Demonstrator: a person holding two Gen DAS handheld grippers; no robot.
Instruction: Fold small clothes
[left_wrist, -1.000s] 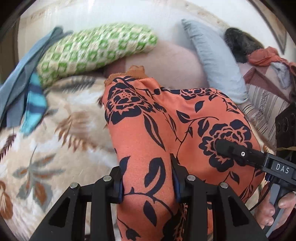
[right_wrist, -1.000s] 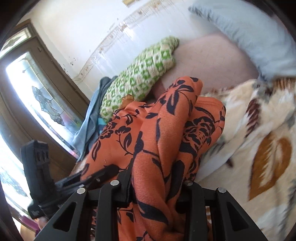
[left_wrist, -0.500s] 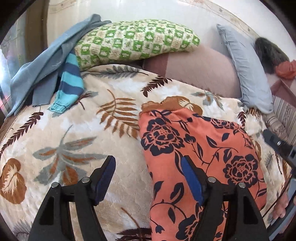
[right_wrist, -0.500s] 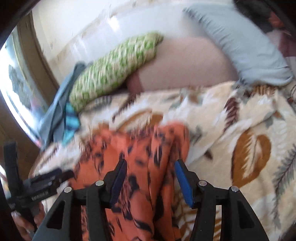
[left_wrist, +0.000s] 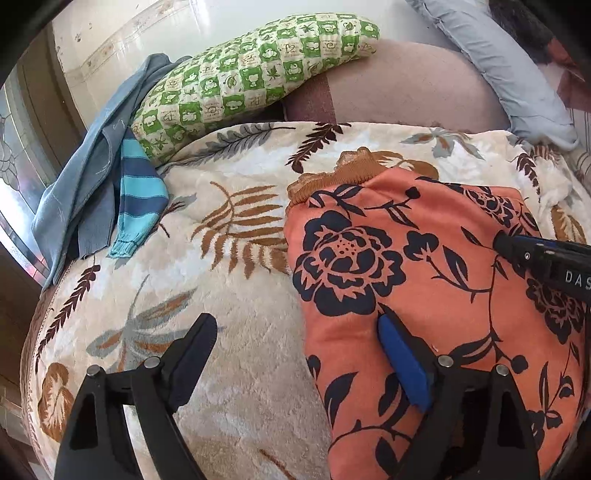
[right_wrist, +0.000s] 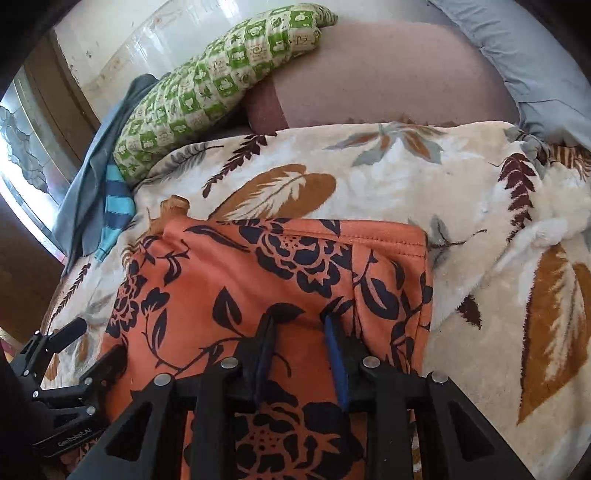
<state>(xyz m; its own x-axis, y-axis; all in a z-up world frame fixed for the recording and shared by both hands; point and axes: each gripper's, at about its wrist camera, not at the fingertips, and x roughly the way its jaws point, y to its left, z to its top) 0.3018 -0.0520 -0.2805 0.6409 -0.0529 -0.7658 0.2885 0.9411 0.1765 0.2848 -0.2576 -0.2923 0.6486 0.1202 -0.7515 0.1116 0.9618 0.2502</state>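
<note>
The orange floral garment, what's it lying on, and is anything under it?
The garment lies folded flat on the leaf-print blanket. A brown ruffled edge pokes out at its far end. Whatever else lies beneath is covered by the fabric.

A bedroom in a lived-in home, told by a bed spread with a cream plush blanket printed with brown and grey leaves (left_wrist: 229, 236). Against the pale wall, a green-and-white checked quilted pillow (left_wrist: 251, 74), a dusty-pink bolster cushion (left_wrist: 406, 92) and a grey-blue pillow (left_wrist: 506, 66). At the bed's left edge, a heap of grey-blue and turquoise-striped knit clothes (left_wrist: 107, 192). Beside it, a patterned leaded-glass window in a dark wooden frame (right_wrist: 26, 147), daylight pouring through.
</note>
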